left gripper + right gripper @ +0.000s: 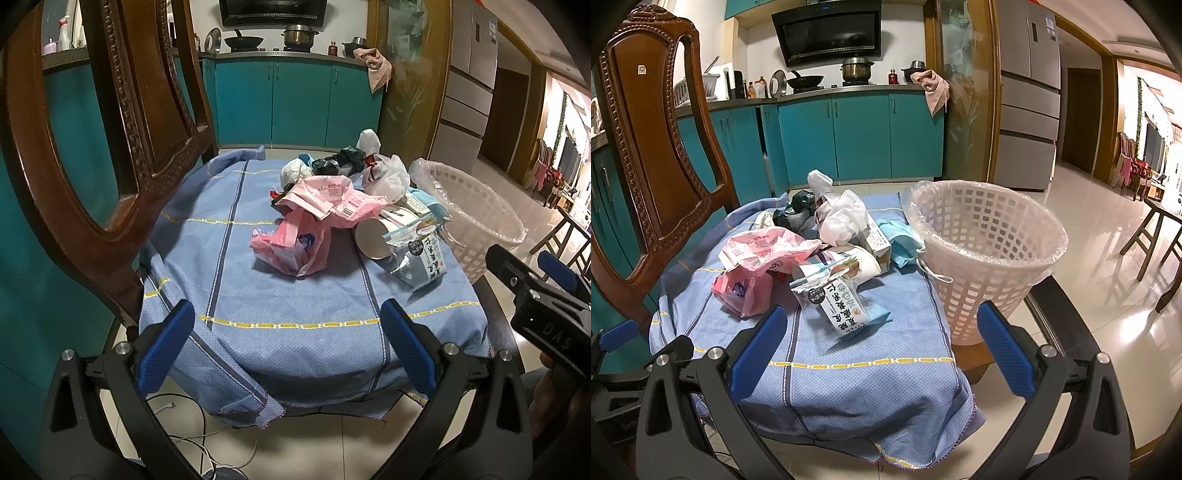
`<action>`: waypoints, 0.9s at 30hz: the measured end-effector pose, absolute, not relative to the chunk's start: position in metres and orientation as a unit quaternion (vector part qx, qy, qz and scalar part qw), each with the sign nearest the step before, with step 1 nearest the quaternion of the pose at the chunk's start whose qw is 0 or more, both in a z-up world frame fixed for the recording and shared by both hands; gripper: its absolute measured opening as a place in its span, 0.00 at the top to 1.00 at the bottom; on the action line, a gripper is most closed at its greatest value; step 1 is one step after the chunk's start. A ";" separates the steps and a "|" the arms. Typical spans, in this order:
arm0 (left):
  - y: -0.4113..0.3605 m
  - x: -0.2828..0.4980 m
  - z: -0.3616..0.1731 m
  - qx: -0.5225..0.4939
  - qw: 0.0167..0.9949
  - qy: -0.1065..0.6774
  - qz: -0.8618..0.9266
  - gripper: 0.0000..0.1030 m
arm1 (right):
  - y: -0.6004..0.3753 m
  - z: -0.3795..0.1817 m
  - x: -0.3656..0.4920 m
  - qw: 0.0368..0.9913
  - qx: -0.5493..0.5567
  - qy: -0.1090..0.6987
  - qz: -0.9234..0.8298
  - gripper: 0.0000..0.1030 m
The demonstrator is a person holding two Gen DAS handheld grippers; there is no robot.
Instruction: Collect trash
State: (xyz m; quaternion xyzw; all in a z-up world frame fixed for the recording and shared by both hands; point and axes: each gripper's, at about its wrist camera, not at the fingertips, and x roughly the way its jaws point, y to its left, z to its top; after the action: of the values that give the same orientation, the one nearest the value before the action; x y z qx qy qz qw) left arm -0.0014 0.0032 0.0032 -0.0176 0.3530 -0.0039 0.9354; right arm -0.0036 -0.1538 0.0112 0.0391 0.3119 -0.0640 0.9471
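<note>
A heap of trash lies on a chair seat draped with a blue cloth [295, 314]: a pink plastic bag [291, 247] [746, 291], a pink wrapper [332, 199] [764, 247], a paper cup [376, 236] [849, 266], a snack packet [421, 262] [846, 310], a white bag [384, 173] [842, 218], a black bag [798, 210] and a blue face mask [901, 240]. A white lattice bin [982, 251] [476, 221] with a clear liner stands right of the heap. My left gripper [288, 347] is open and empty near the cloth's front edge. My right gripper [882, 350] is open and empty, short of the packet.
A carved wooden chair back [110, 147] [653, 147] rises at the left. Teal kitchen cabinets [860, 136] stand behind, a fridge [1030, 96] at the back right. White cables [207, 443] lie on the tiled floor. A wooden stool [1156, 251] stands at the right.
</note>
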 end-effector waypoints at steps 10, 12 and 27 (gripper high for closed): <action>0.004 -0.002 0.004 -0.019 0.936 0.352 -0.005 0.03 | -0.154 0.011 -0.004 0.947 0.040 0.312 -0.064 0.03; 0.003 -0.003 0.004 -0.018 0.936 0.352 -0.007 0.03 | -0.154 0.011 -0.004 0.947 0.040 0.312 -0.065 0.03; -0.001 -0.005 0.003 -0.017 0.936 0.352 -0.009 0.03 | -0.154 0.011 -0.003 0.947 0.040 0.312 -0.064 0.03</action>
State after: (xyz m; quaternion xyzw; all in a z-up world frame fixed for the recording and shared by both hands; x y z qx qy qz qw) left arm -0.0051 -0.0008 0.0034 -0.0173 0.3523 -0.0093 0.9357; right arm -0.0033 -0.1540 0.0108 0.0404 0.3122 -0.0640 0.9470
